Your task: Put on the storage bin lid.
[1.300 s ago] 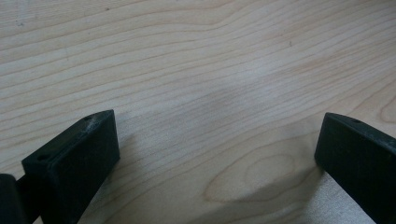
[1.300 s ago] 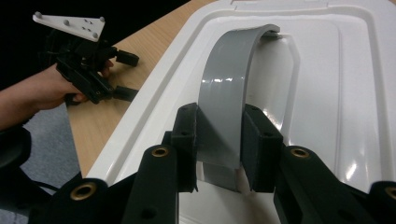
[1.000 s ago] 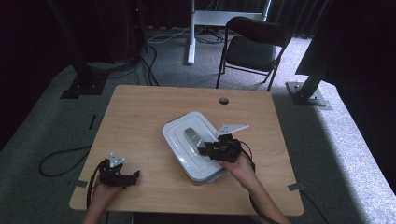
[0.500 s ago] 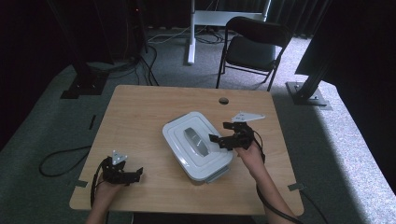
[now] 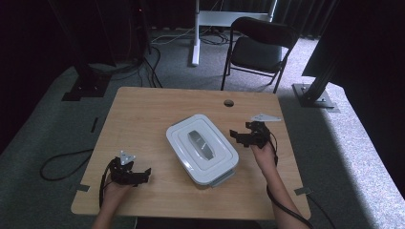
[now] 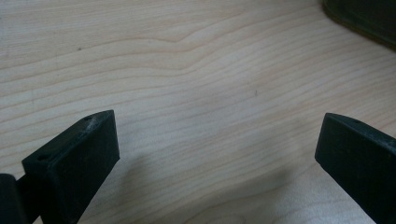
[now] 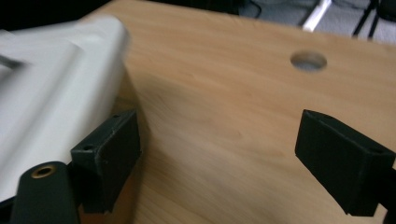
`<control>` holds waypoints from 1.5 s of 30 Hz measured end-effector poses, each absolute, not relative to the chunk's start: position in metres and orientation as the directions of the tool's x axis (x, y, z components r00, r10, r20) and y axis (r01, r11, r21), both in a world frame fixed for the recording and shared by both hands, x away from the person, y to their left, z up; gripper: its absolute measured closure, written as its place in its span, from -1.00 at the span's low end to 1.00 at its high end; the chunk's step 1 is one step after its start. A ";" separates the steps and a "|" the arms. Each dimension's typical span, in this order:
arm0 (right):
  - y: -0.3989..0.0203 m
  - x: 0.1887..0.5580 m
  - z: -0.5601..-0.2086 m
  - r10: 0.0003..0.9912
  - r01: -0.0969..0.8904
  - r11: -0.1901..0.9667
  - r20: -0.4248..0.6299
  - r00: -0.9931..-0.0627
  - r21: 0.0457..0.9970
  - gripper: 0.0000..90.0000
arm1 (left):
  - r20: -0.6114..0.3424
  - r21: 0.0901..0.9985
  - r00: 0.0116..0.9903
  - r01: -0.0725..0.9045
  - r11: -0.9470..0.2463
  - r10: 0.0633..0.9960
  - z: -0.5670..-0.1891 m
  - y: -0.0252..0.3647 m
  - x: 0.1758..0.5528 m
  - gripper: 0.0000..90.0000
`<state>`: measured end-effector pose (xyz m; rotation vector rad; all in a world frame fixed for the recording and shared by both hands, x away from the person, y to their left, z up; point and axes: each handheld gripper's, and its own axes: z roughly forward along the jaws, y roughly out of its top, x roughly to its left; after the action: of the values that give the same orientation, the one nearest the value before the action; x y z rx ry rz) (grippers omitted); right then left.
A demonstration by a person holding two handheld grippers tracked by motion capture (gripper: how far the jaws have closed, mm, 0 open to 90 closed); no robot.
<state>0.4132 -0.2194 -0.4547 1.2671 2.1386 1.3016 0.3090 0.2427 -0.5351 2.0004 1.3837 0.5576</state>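
From the high view I see the white lidded box (image 5: 202, 149) lying slantwise near the middle of the wooden table (image 5: 143, 119), its grey handle (image 5: 198, 142) running along the top of the lid. My right gripper (image 5: 243, 136) sits just off the box's right side, close to it but not touching, with its grey three-cornered plate (image 5: 265, 117) showing above it toward the far edge; its jaws stand spread with only table between them. They have just been opening, and nothing is caught in them. My left gripper (image 5: 139, 174) rests low at the near left of the table, well apart from the box, jaws spread and empty too. A round hole (image 5: 229, 102) pierces the tabletop near the far edge, and a dark chair (image 5: 260, 45) stands on the carpet beyond it. In the left gripper view my two black jaws stand far apart over bare wood grain (image 6: 201, 93), holding nothing, and a dark edge (image 6: 359, 18) crosses the top right corner; I cannot tell what it is. In the right gripper view my jaws are again wide, with plain table between them; the box (image 7: 51, 88), blurred, fills the left side just beside the left jaw, and the round hole (image 7: 308, 61) lies farther off, above the right jaw.
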 end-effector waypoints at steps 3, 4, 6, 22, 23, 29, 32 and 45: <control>-0.222 0.416 -0.468 0.830 0.541 0.185 0.164 -0.534 0.820 -0.69 | -0.011 0.706 0.357 0.665 -0.246 0.934 -0.535 0.241 0.311 -0.99; -0.223 0.418 -0.476 0.830 0.555 0.195 0.166 -0.532 0.809 -0.69 | -0.012 0.707 0.356 0.664 -0.244 0.934 -0.534 0.239 0.313 -0.99; -0.224 0.419 -0.493 0.833 0.580 0.207 0.170 -0.527 0.788 -0.70 | -0.012 0.707 0.357 0.664 -0.245 0.934 -0.534 0.236 0.314 -0.99; -0.206 0.412 -0.528 0.780 0.626 0.255 0.225 -0.584 0.737 -0.69 | -0.003 0.711 0.379 0.652 -0.264 0.925 -0.529 0.200 0.333 -1.00; -0.205 0.411 -0.529 0.776 0.628 0.256 0.231 -0.587 0.735 -0.69 | -0.002 0.710 0.381 0.651 -0.267 0.925 -0.530 0.198 0.334 -1.00; -0.205 0.407 -0.532 0.748 0.636 0.253 0.269 -0.607 0.729 -0.65 | 0.004 0.706 0.402 0.647 -0.287 0.916 -0.531 0.184 0.340 -0.99; -0.206 0.404 -0.535 0.736 0.646 0.239 0.298 -0.608 0.725 -0.64 | 0.005 0.705 0.409 0.646 -0.293 0.912 -0.531 0.181 0.340 -1.00; -0.187 0.383 -0.535 0.668 0.593 0.330 0.262 -0.697 0.735 -0.61 | 0.002 0.718 0.411 0.634 -0.287 0.912 -0.527 0.184 0.343 -0.99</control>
<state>0.3835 -0.1871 -0.5354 1.1835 2.4891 1.3164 0.3427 0.1838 -0.5267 2.0270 1.3089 0.5565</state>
